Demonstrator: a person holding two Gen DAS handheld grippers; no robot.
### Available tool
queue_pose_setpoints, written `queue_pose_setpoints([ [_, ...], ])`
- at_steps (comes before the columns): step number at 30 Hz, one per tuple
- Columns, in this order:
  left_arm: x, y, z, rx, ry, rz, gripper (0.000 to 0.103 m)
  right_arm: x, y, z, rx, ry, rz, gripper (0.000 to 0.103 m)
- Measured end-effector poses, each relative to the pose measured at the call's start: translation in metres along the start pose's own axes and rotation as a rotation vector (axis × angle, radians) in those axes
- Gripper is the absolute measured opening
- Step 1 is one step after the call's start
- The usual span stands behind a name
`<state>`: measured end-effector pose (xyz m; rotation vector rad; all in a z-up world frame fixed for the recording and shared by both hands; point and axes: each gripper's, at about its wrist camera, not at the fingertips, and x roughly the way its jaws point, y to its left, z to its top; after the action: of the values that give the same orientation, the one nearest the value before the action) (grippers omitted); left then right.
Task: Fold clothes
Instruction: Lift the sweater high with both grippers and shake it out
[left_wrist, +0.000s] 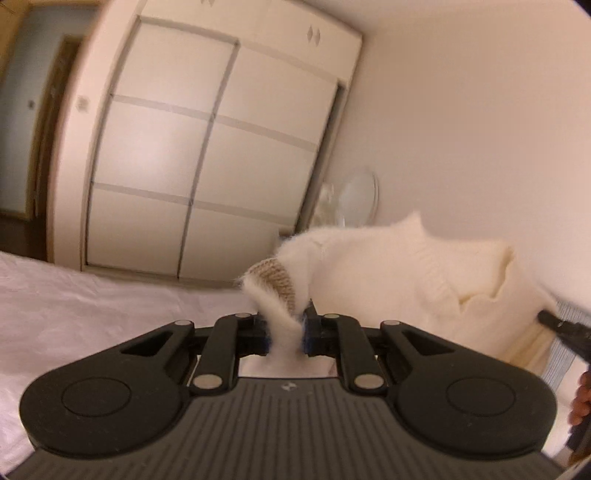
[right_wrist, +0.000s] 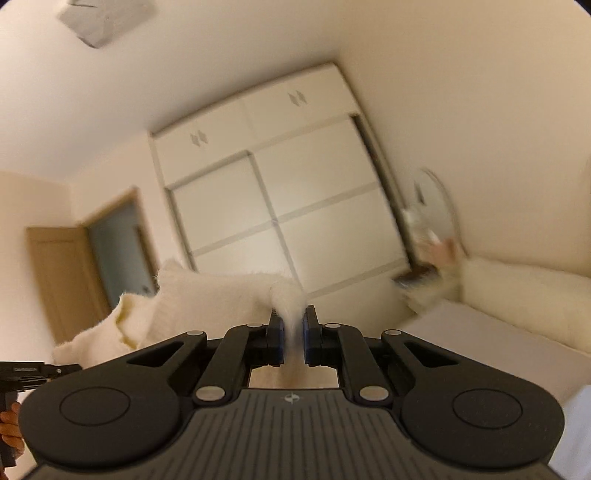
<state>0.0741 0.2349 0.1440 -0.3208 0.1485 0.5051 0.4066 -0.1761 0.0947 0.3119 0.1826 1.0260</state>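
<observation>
**Cream sweater held aloft between two grippers, bedroom setting**

Surroundings. A white wardrobe (left_wrist: 207, 147) with sliding panelled doors fills the far wall; beside it stands a pedestal fan (left_wrist: 360, 199), blurred in both views. A wooden door (right_wrist: 61, 280) is open at the left of the right-wrist view, and a square ceiling lamp (right_wrist: 101, 18) is seen overhead. A white sheet (left_wrist: 74, 306) covers the bed below the left gripper. Pale fluffy cloth (right_wrist: 524, 291) lies at the right edge of the right-wrist view; whether it belongs to the same garment cannot be told. Nothing stands between either gripper and the garment.

Garment and grippers. The fluffy cream sweater (left_wrist: 399, 273) hangs in the air, stretched between the two tools. The left gripper (left_wrist: 286, 328) is clamped on a fold of its edge, where a beige ribbed inner face shows just above the jaws. The right gripper (right_wrist: 293, 339) is likewise closed on a pinch of the fabric, the rest of the sweater spreading away to its left. Each tool appears at the edge of the other's view, with part of a hand (right_wrist: 11, 430) on its grip.
</observation>
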Motion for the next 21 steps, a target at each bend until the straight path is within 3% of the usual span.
queue_pose_setpoints([
  [4, -0.102, 0.046, 0.02, -0.003, -0.092, 0.017, 0.011, -0.026, 0.068, 0.0, -0.009, -0.063, 0.052, 0.01],
  [8, -0.187, 0.084, 0.017, 0.004, -0.107, 0.046, 0.011, -0.062, 0.135, -0.01, -0.028, -0.087, 0.077, 0.01],
  [16, -0.298, 0.116, -0.034, 0.03, -0.019, 0.105, 0.011, -0.117, 0.218, -0.044, -0.013, -0.024, 0.06, 0.01],
  [21, -0.356, 0.13, -0.047, -0.003, -0.045, 0.151, 0.011, -0.131, 0.247, -0.052, -0.039, 0.025, 0.091, 0.01],
])
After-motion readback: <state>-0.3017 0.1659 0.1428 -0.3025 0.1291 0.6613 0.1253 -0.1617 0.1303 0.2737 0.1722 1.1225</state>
